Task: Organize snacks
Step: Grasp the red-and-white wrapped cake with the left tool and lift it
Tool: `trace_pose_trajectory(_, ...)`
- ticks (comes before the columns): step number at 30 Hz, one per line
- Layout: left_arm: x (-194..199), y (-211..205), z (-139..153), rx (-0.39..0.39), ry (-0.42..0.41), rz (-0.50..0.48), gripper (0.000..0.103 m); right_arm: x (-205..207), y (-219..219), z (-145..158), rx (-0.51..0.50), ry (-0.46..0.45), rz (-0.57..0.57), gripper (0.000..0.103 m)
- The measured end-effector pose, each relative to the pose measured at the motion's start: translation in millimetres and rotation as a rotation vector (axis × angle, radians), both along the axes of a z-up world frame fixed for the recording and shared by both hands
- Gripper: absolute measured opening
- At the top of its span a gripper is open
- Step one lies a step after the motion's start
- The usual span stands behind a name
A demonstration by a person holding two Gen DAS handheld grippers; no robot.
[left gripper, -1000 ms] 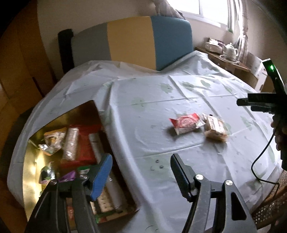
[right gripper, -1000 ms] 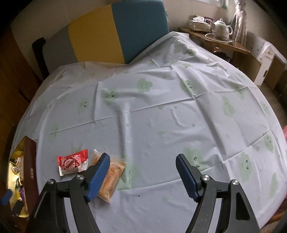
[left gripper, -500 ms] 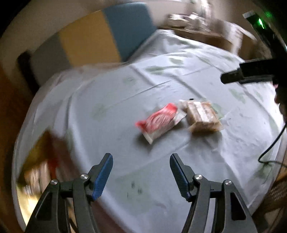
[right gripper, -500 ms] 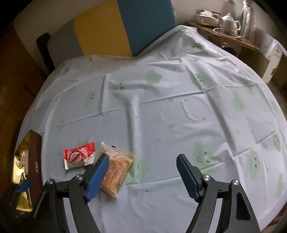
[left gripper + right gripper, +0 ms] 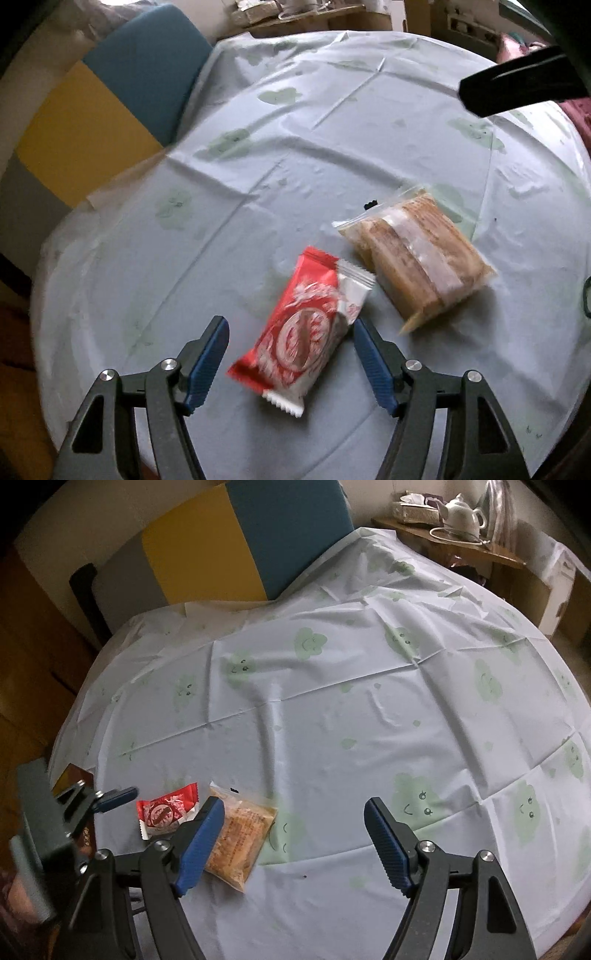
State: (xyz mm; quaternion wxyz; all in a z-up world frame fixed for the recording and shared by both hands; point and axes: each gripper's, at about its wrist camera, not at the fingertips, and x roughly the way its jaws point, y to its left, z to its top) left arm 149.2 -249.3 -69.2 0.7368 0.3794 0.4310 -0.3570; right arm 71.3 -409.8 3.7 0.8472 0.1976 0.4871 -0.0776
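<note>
We are lowering the left gripper (image 5: 290, 354), jaws just widened and empty, astride the red wafer packet (image 5: 303, 334) lying on the worktop (image 5: 258, 166) beside the clear biscuit bag (image 5: 415, 258); we should be pinching it across its width. The right gripper (image 5: 293, 843) is hovering open, empty.

Round table under a pale cloth, two snack packets on it

The table (image 5: 332, 738) wears a creased, pale blue tablecloth (image 5: 258, 155) printed with green smiling clouds. A red-and-white snack packet (image 5: 303, 332) lies flat on it, just beside a clear bag of brown wafers (image 5: 417, 258). A dark brown box (image 5: 79, 775) sits at the table's left edge.
</note>
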Motion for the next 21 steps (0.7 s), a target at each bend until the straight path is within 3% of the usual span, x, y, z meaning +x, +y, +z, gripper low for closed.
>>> trace_pose_trajectory(2,9,2,0,-0.049,0.046,0.037,0.069,1,-1,1,0.006,-0.003,0.0,0.079)
trace_pose_trajectory(4,14,6,1,-0.1,0.117,0.078,0.044,1,-1,1,0.002,-0.003,-0.003,0.079)
trace_pose_trajectory(7,7,19,3,-0.151,0.11,0.172,0.034,1,-1,0,-0.001,-0.002,-0.007,0.079)
trace_pose_trajectory(10,-5,36,7,-0.224,0.144,0.277,0.034,1,-1,-1,-0.012,0.003,-0.01,0.079)
trace_pose_trajectory(13,-33,55,12,-0.261,0.121,0.363,0.034,1,0,-2,-0.021,0.009,-0.006,0.079)
trace_pose_trajectory(21,-100,88,0,-0.302,0.034,0.426,0.034,2,10,-11,-0.038,0.052,0.036,0.079)
